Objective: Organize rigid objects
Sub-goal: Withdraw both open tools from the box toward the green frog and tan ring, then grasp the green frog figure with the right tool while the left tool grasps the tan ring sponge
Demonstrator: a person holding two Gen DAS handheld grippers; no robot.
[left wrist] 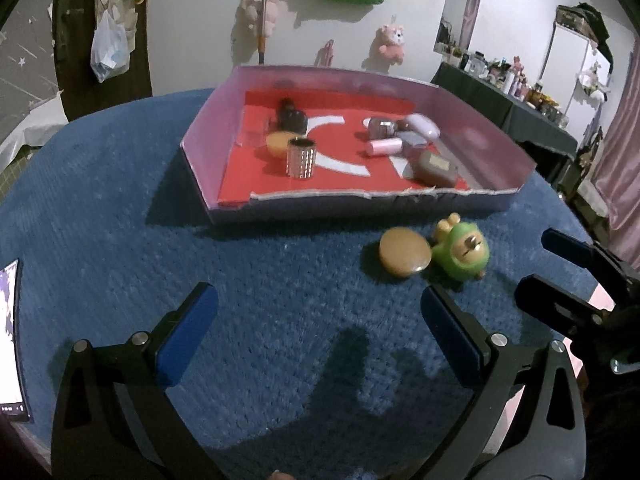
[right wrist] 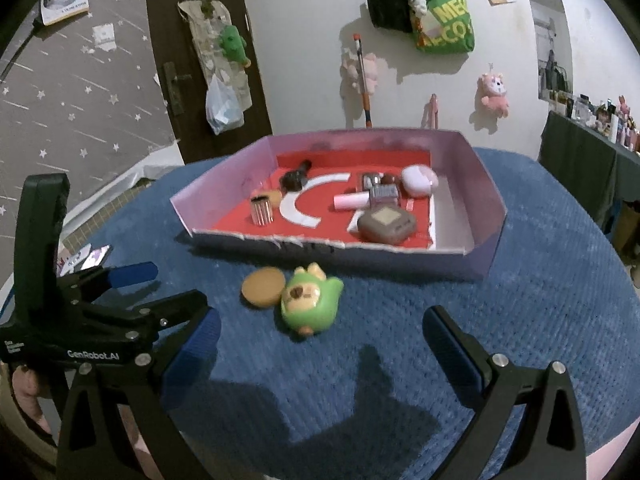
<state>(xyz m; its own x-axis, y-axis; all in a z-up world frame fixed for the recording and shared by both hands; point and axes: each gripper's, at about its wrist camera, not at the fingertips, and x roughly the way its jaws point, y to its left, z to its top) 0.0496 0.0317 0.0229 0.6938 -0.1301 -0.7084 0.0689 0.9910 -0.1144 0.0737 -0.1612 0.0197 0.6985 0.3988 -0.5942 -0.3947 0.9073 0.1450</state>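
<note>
1 green toy [right wrist: 311, 304], 1 tan disc [right wrist: 263, 287] outside box [right wrist: 490, 216]; approx. 8 items inside.

Home bedroom, pink plush toys [right wrist: 494, 95] on the wall, star wallpaper [right wrist: 80, 100], hanging tote bag [right wrist: 444, 28]

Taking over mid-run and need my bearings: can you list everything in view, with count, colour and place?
Box: 1, pink walls, red floor, on the blue cloth.
Blue cloth: 1, covers the table.
Green figure: 1, lying before the box.
Tan disc: 1, touching the green figure.
Small items in box: about eight, including studded silver cylinder, pink tube, brown case.
Phone: 1, cloth's left edge.
Left gripper: open, empty.
Right gripper: open, empty.
</note>
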